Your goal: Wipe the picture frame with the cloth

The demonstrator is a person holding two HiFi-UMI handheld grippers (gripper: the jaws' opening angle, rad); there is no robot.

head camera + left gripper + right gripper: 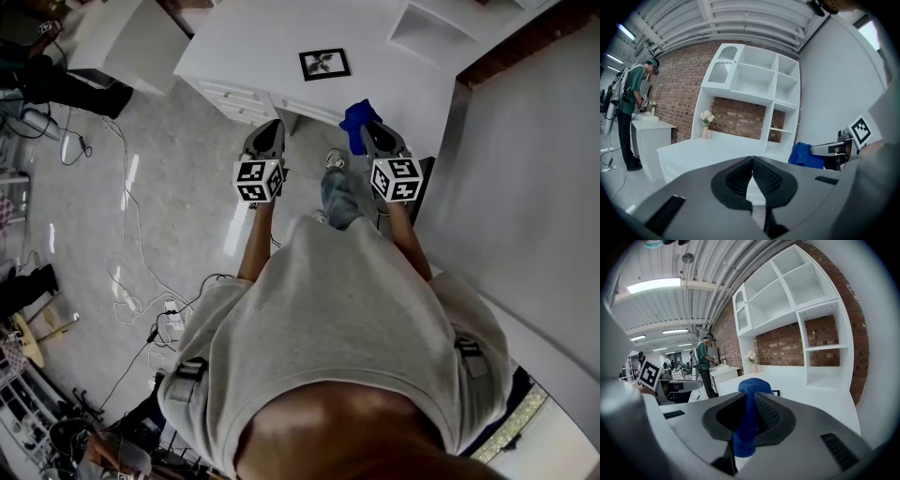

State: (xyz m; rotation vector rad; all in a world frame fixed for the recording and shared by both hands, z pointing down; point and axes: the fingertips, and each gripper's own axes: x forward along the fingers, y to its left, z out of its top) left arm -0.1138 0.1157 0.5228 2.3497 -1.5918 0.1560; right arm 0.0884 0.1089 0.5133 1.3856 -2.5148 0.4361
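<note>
The blue cloth (746,425) is soft, nubbly and matt, the white desk (246,42) smooth, the wall (682,89) rough brick.

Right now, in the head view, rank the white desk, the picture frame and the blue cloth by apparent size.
1. white desk, by far the largest.
2 and 3. picture frame and blue cloth look about alike. The cloth, held in the right gripper, is nearer the camera, so I won't rank them.

No text can be read; the left gripper (273,126) and right gripper (370,129) bear only square coded markers (258,180).
</note>
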